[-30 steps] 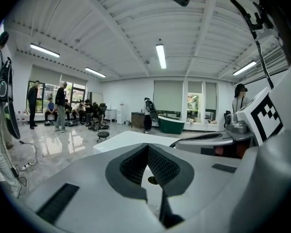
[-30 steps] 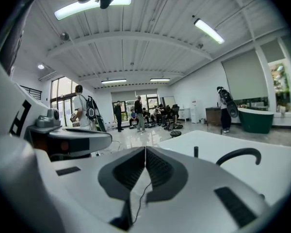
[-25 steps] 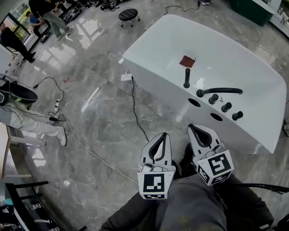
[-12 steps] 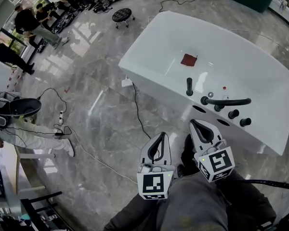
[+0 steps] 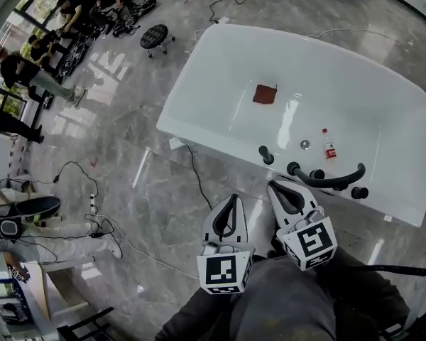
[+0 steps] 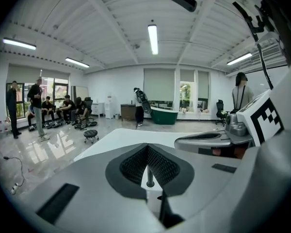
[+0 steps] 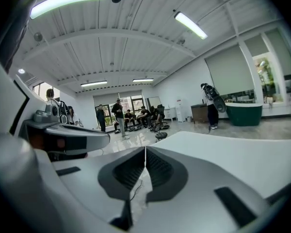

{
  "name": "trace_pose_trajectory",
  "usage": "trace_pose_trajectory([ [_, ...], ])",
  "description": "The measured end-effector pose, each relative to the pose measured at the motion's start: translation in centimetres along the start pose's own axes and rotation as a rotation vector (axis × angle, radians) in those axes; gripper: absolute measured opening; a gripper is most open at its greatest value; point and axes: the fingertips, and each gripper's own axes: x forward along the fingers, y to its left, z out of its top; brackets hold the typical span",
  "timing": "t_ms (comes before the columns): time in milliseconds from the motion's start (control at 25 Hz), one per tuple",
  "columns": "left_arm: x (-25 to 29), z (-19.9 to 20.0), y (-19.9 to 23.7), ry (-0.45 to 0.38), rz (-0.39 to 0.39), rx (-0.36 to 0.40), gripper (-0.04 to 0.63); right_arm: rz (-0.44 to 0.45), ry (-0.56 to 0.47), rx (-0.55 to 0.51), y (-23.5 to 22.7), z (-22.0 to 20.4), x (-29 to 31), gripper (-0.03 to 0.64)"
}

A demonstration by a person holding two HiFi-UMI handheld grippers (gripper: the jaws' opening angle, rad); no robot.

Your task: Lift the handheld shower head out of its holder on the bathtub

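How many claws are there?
2. The left claw is over the floor, and the right claw is beside it, closer to the bathtub. Both are shut; none look hidden.

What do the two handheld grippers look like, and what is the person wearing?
Both the left gripper and the right gripper have pale grey, tapering plastic shells lined with black ribbed pads. Each carries a white cube printed with black square markers. A thin black cable runs by the right one. The person wears dark grey trousers.
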Motion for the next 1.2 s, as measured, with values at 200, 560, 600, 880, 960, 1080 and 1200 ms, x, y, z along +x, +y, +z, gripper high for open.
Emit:
trace_pose_trajectory([
  [200, 1.9, 0.4, 0.9, 0.003, -0.018, -0.005, 0.003, -0.022, -0.003, -0.009, -1.0, 0.6, 1.6, 0.005],
  [560, 4.6, 1.3, 3.8, -0.004, -0.062, -0.026, 0.003, -0.07, 0.021, -0.029, -1.6, 1.7, 5.3, 0.005],
  [600, 5.1, 1.3, 4.2, -0.004, -0.075, -0.027, 0.003, -0.084, 0.024, -0.031, -1.7, 1.6, 5.8, 0.005],
  [880, 8.4, 1.8, 6.4, -0.001, -0.231, -0.012, 0.003, -0.214, 0.041, -0.021, -2.4, 2.0, 9.3, 0.005],
  [960, 9.1, 2.0, 6.8, 0.001, -0.275, -0.004, 0.003, -0.259, 0.047, -0.014, -2.9, 2.1, 10.0, 0.005],
  [1080, 10.1, 1.6, 7.6, 0.02, -0.322, 0.007, 0.003, -0.317, 0.065, -0.012, -3.4, 1.6, 10.9, 0.005],
  [1200, 11.1, 0.8, 8.3, 0.045, -0.356, 0.015, 0.003, -0.356, 0.085, -0.021, -3.6, 0.5, 11.6, 0.034],
])
